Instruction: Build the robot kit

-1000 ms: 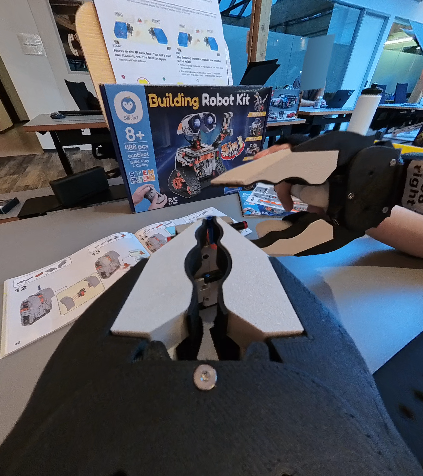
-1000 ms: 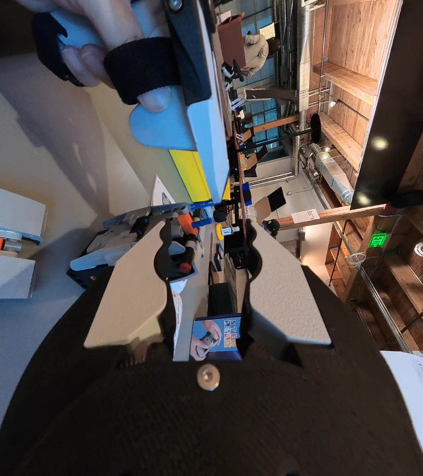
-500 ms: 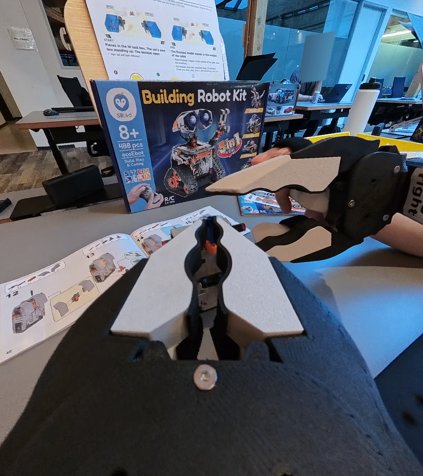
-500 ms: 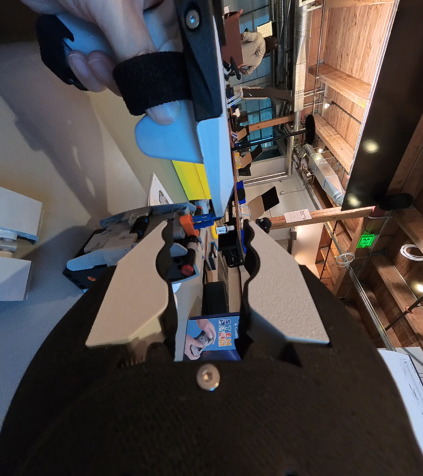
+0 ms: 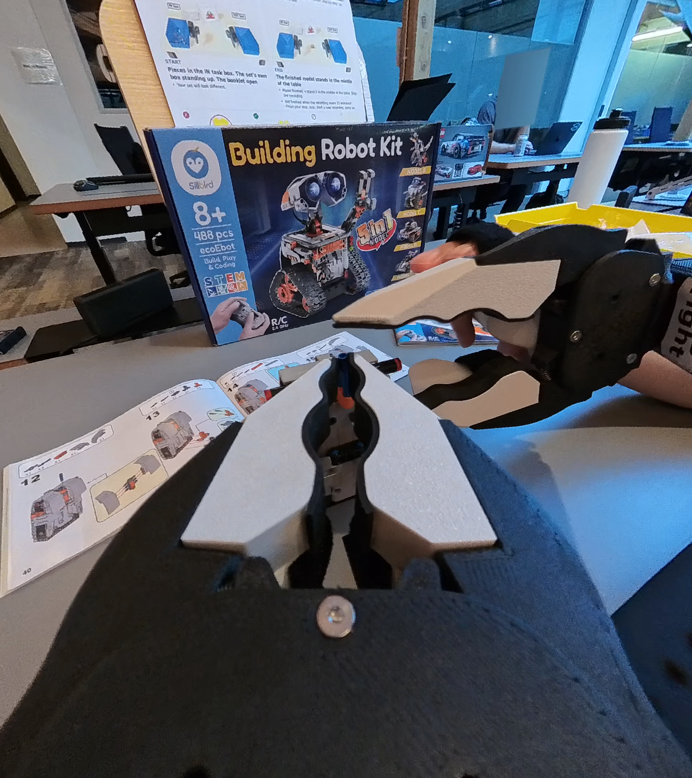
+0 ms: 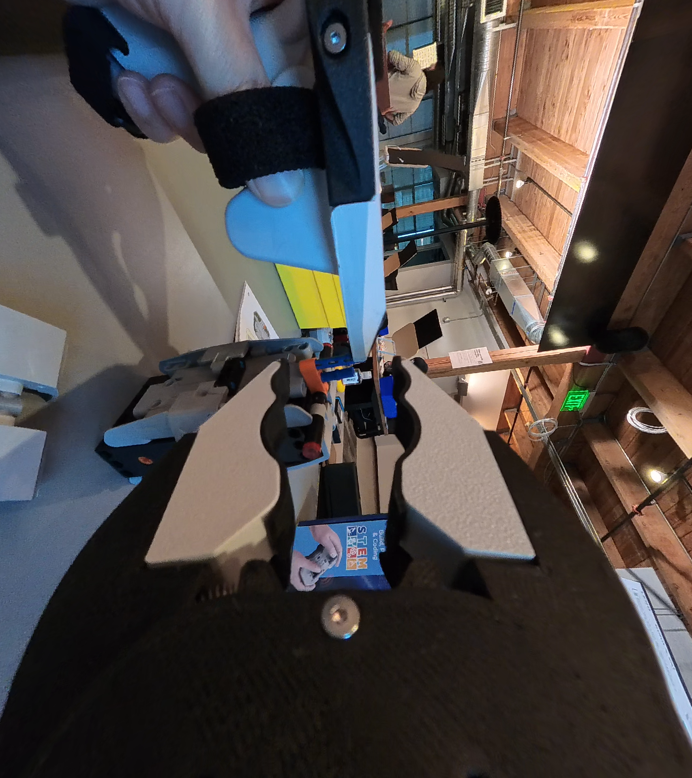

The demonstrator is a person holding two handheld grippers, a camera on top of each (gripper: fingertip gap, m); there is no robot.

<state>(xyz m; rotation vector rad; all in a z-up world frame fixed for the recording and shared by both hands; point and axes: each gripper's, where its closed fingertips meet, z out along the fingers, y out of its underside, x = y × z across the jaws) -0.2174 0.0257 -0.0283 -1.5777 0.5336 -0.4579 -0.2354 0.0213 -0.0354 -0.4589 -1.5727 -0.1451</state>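
Left of the closed jaws: one open booklet (image 5: pixel 95 475), flat on the grey table (image 5: pixel 588 471). Beyond the jaws, upright: one kit box (image 5: pixel 293 227), and above it one printed sheet (image 5: pixel 251 54) on one wooden board (image 5: pixel 133 63). Dead centre: left gripper (image 5: pixel 342 362), clamped shut on one grey brick model (image 5: pixel 342 446), with one blue pin (image 5: pixel 342 366) and one orange piece (image 5: pixel 344 398) showing at the tips. Just right of those tips: right gripper (image 5: pixel 378 349), rolled on its side, jaws spread wide and holding nothing, lower finger (image 5: pixel 483 391) low to the table. Behind it, one leaflet (image 5: pixel 428 332) lying flat; farther right, one yellow bin (image 5: pixel 546 219).

From the right wrist: model (image 6: pixel 192 400) beside the table-side finger (image 6: pixel 226 463) of the right gripper (image 6: pixel 335 364), pin end at the mouth of the gap, contact impossible to tell. Left gripper (image 6: pixel 361 337) reaching in from the top edge, tip at the blue pin.
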